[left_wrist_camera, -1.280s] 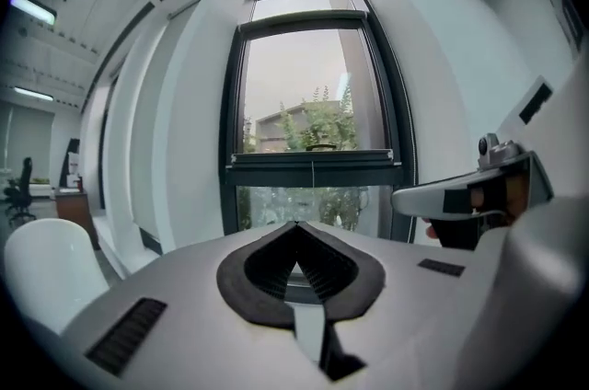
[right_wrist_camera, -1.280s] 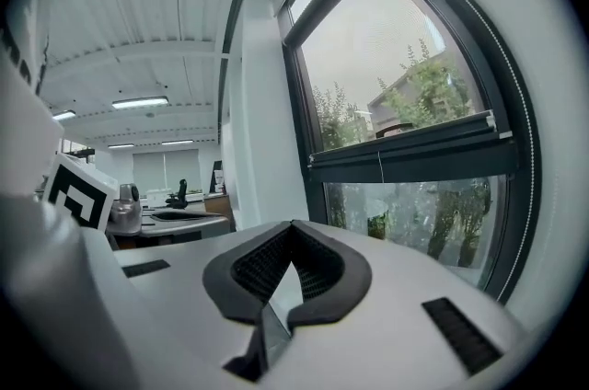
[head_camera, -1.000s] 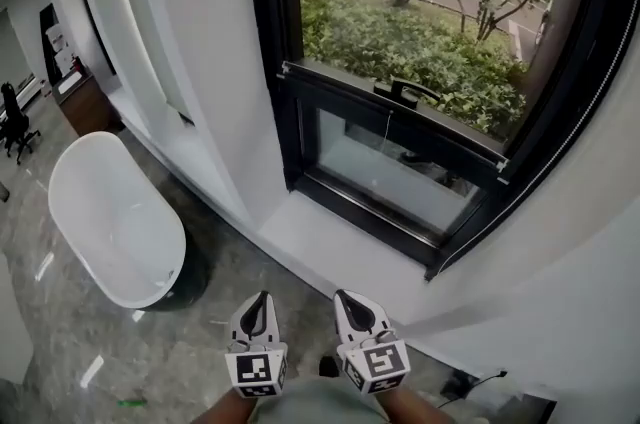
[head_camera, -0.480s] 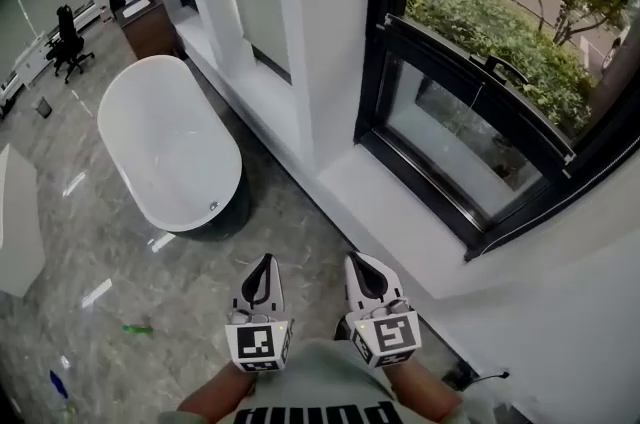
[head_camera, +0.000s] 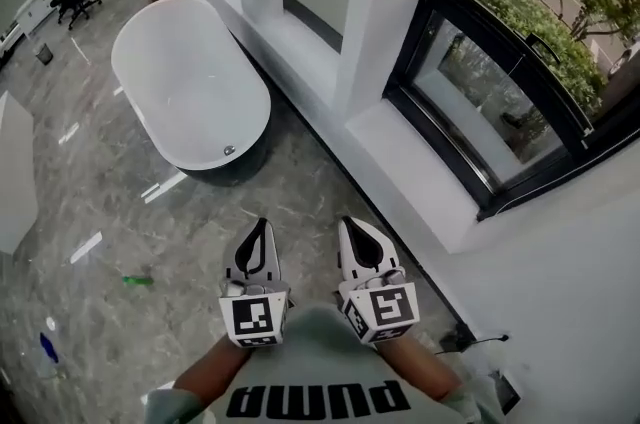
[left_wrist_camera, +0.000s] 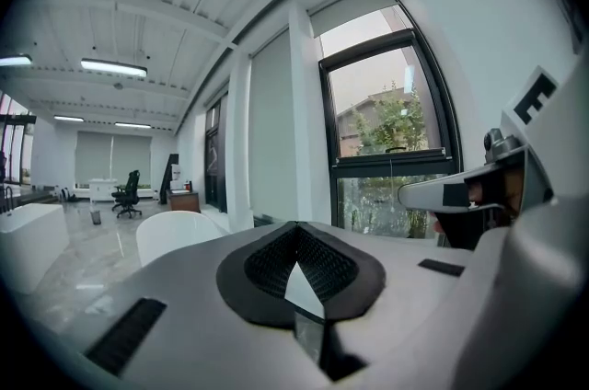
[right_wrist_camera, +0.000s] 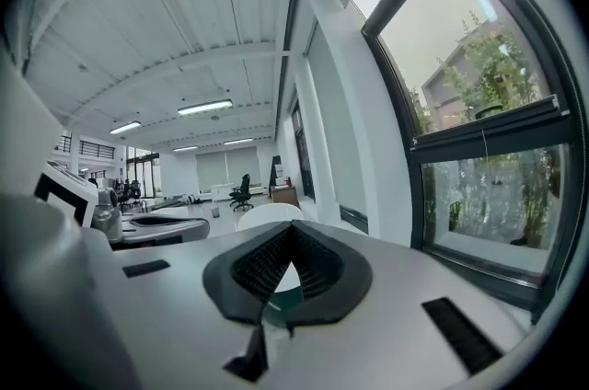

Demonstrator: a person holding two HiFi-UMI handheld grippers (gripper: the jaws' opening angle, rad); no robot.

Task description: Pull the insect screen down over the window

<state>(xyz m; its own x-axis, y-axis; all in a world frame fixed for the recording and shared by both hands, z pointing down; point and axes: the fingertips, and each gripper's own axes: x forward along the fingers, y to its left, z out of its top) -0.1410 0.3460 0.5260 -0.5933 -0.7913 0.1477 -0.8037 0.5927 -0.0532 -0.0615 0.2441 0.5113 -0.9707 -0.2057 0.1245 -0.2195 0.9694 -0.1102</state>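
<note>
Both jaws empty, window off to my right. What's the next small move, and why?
Probably turn right to face the window. The left gripper and right gripper are shut, empty, and aimed past it toward the bathtub, so nothing on the window frame looks within reach yet.

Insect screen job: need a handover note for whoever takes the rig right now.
Left gripper: shut, empty.
Right gripper: shut, empty.
Both are held low in front of the person, side by side, touching nothing.
The window is off to the right, out of contact, with the bathtub ahead on the left.
A thin cord hangs at the window's crossbar.
Done: nothing that shows. No screen can be made out over the glass.
Left: face the window, find the screen's pull (possibly that cord) and draw the screen down.
</note>
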